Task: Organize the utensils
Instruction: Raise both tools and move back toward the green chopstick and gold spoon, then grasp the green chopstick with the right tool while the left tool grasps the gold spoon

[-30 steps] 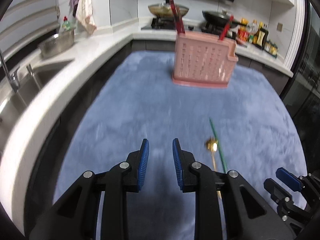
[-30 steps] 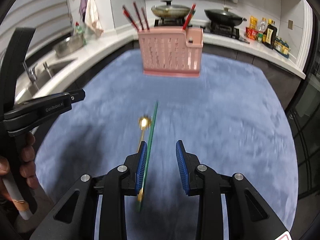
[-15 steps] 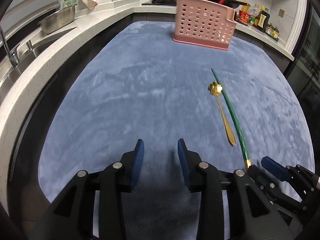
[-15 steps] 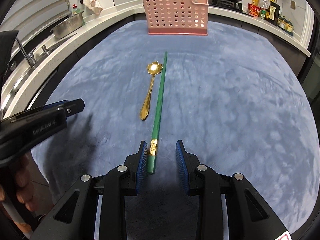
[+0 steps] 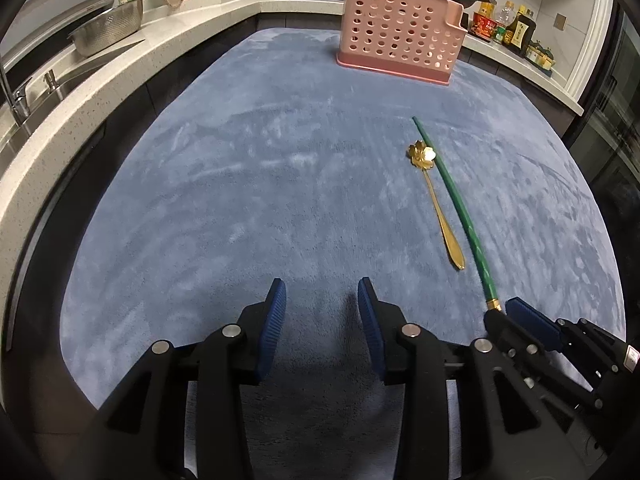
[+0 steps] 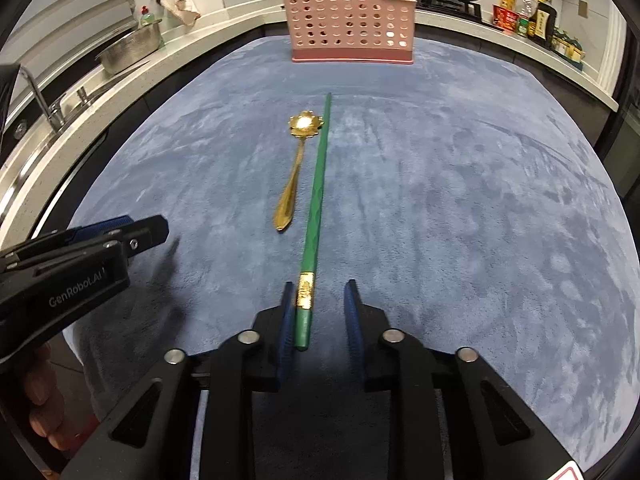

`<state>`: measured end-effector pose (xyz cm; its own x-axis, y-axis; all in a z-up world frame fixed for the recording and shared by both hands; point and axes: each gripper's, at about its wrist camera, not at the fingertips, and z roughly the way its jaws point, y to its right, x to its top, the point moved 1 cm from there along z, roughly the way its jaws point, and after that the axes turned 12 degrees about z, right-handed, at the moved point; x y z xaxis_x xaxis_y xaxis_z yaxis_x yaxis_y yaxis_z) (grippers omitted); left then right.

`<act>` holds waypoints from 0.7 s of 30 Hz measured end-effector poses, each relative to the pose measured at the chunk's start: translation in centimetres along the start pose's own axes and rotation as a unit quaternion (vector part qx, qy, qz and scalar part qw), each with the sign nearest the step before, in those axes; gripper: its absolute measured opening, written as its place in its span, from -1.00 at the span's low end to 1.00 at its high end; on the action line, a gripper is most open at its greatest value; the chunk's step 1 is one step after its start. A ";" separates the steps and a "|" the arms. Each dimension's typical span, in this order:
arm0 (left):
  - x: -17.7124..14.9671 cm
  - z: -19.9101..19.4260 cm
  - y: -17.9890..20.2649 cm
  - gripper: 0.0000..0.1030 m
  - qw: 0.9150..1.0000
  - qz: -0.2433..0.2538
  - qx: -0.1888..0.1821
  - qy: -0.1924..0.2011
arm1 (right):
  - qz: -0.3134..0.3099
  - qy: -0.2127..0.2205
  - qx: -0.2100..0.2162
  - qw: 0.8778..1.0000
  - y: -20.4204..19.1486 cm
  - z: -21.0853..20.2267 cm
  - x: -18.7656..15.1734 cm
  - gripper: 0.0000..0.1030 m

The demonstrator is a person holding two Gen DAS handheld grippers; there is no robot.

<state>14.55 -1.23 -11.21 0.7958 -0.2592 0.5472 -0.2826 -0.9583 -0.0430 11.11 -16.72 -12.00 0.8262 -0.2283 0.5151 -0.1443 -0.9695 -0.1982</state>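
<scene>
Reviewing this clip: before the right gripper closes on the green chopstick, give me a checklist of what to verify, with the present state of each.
1. Right gripper open around the green chopstick: ok, its end lies between the fingers, close against the left one.
2. Chopstick centred in the gap: not ok, it sits off to the left.
3. Gold spoon outside the grasp: ok, it lies beside the chopstick, ahead of the fingers.
4. Left gripper out of the way: ok, open, holding nothing.
5. Pink utensil holder upright on the blue mat: ok.
</scene>
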 end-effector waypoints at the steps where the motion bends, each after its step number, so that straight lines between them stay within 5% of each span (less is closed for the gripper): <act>1: 0.0 0.0 0.1 -0.30 1.000 0.001 -0.002 -0.001 | 0.004 -0.001 0.002 1.000 0.2 0.1 0.1 -0.69; 6: 0.2 -0.1 0.8 -0.04 1.000 0.008 -0.009 0.007 | 0.022 -0.001 0.006 1.000 1.2 -0.1 0.4 -0.85; 21: 2.8 1.9 4.1 0.05 0.996 -0.008 -0.089 0.017 | 0.084 0.003 -0.001 0.996 5.0 -0.6 1.0 -0.85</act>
<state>16.64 -6.13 -11.45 0.7827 -0.2373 0.5754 -0.3629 -0.9250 0.1121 10.93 -21.88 -12.00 0.7868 -0.3878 0.4801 -0.2814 -0.9178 -0.2802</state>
